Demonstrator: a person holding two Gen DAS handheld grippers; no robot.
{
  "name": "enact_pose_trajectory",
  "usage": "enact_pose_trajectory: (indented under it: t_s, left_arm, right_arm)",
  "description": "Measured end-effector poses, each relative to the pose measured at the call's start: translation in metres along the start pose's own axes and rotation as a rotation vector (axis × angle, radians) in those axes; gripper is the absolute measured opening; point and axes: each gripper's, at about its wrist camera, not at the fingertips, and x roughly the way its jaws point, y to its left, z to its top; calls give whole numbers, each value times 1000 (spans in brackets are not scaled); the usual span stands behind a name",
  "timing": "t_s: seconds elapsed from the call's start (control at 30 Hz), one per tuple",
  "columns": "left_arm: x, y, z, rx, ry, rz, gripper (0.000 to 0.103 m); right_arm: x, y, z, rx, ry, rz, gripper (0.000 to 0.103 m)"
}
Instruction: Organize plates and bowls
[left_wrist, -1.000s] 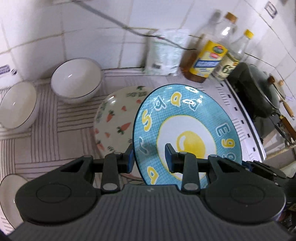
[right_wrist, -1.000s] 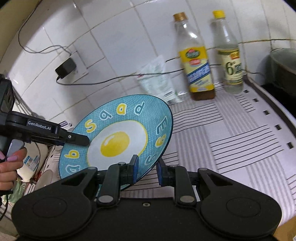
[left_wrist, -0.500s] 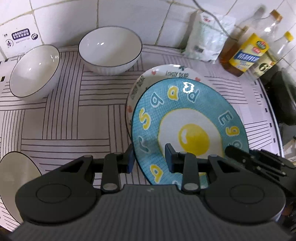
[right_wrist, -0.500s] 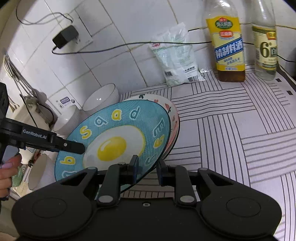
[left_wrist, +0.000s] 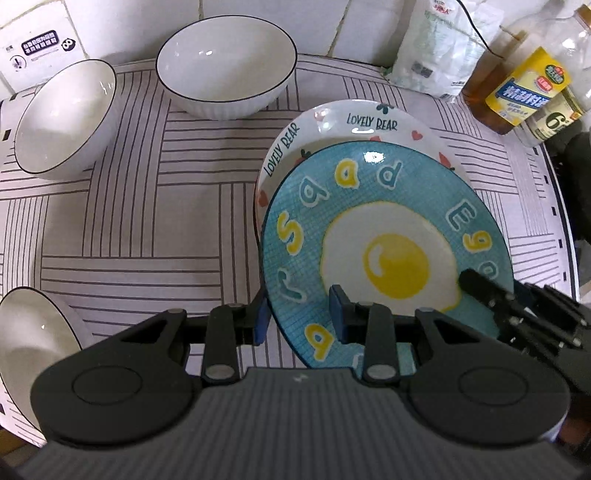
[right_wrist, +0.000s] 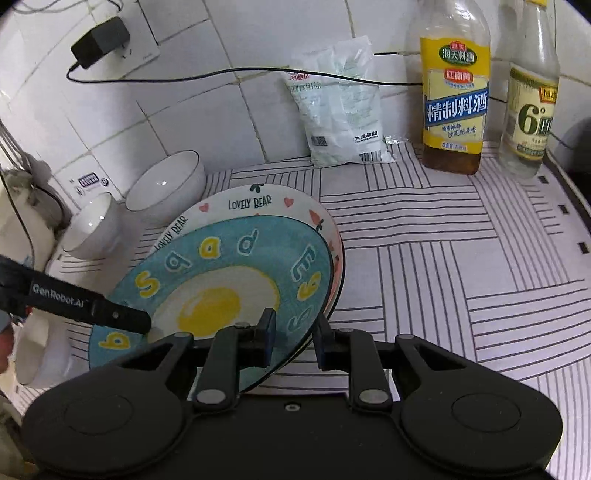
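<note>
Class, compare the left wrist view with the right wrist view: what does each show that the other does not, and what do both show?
Only the left wrist view shows a third white bowl at the near left edge and its own left gripper head-on.

Only the right wrist view shows the black charger plugged into the wall and its own right gripper head-on.

Both show the blue egg plate gripped at its rim over the Lovely Bear plate, two white bowls, the white bag and two bottles.

"lovely bear" rings the white plate (right_wrist: 251, 202); "genrobot.ai" marks the left gripper (right_wrist: 136, 320); a yellow-labelled bottle (right_wrist: 455, 107) reads "精制料酒"; the clear bottle (right_wrist: 532, 114) shows "6°".
</note>
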Motion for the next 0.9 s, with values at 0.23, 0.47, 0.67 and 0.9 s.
enact_pose_trajectory:
  t_s: [0.23, 0.47, 0.67, 0.9]
  left_arm:
    - [5, -4, 2, -54, 23, 54, 31]
    - [12, -7, 9, -69, 31, 110, 29]
    - [6, -16, 12, -33, 37, 172, 22]
    - [-16, -19, 0, 14, 35, 130, 22]
  right_arm:
    - [2, 19, -5, -95, -32, -117, 43]
    - [11, 21, -2, -132, -63, -158, 45]
    - [16, 27, -2, -203, -72, -200, 43]
    - [-9, 30, 3, -202, -112, -183, 43]
